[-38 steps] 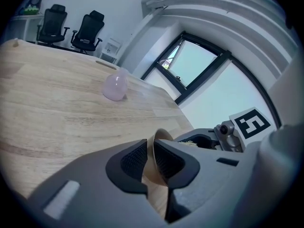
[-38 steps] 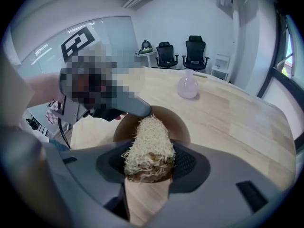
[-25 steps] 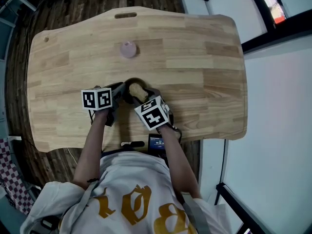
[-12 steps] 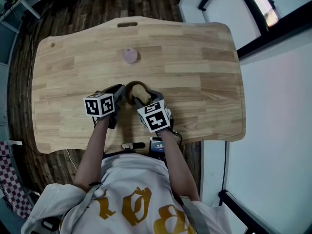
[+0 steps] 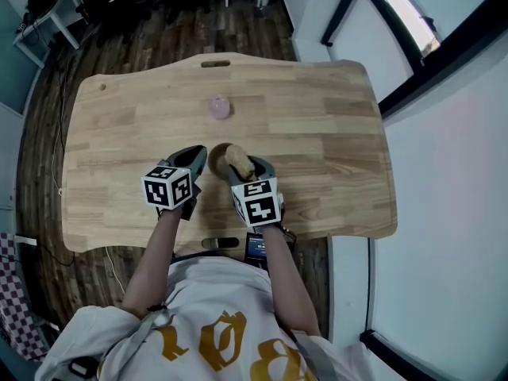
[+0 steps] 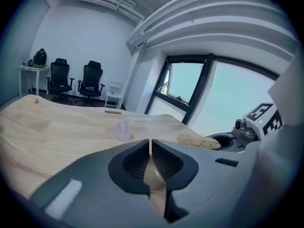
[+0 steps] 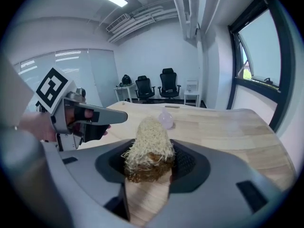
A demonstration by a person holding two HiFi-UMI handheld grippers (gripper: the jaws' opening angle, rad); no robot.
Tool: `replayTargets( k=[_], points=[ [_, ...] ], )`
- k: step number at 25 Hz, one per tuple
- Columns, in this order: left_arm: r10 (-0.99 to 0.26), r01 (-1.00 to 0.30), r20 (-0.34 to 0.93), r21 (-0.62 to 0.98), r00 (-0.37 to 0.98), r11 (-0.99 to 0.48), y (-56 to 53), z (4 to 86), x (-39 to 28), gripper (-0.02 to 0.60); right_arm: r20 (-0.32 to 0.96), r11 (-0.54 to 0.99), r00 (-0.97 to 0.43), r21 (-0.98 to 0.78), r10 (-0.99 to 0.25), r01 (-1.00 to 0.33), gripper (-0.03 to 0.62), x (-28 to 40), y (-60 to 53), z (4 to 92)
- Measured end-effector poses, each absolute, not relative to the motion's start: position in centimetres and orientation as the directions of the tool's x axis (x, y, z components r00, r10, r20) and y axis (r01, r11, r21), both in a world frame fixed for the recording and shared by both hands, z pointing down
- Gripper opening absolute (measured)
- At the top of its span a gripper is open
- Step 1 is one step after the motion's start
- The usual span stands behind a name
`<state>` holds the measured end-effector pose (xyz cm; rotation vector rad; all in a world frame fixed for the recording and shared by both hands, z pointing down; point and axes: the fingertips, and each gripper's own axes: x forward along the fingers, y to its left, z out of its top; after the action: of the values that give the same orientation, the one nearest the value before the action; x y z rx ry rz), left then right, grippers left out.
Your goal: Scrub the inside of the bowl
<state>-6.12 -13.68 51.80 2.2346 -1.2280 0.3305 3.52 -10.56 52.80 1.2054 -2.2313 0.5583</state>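
Observation:
A dark brown bowl (image 5: 216, 154) sits on the wooden table (image 5: 317, 133), near its front edge, between my two grippers. My left gripper (image 5: 198, 161) is at the bowl's left side; in the left gripper view its jaws (image 6: 150, 148) stand almost together with a thin brown curved edge between the pads. My right gripper (image 5: 240, 165) is shut on a tan fibrous scrubber (image 5: 238, 159), which sticks up from the jaws (image 7: 149, 163) and reaches over the bowl's right part. Most of the bowl is hidden by the grippers.
A small pale pink rounded object (image 5: 219, 107) stands on the table beyond the bowl. A dark device (image 5: 255, 247) and a black bar (image 5: 218, 243) lie at the front edge by the person's body. Office chairs stand past the far edge.
The head view has shifted, so the table sits lower and more to the right. Both grippers stay at the bowl. The scrubber now lies more toward the bowl's right side.

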Motion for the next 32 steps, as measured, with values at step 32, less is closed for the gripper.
replayTargets(
  k=[32],
  points=[
    [-0.805,-0.854,0.308,0.303,0.507,-0.422,-10.8,45.3,-8.8,0.003,0.454,0.401,-0.352,0.014,-0.818,-0.916,0.196,6.7,-8.6,46.1]
  ],
)
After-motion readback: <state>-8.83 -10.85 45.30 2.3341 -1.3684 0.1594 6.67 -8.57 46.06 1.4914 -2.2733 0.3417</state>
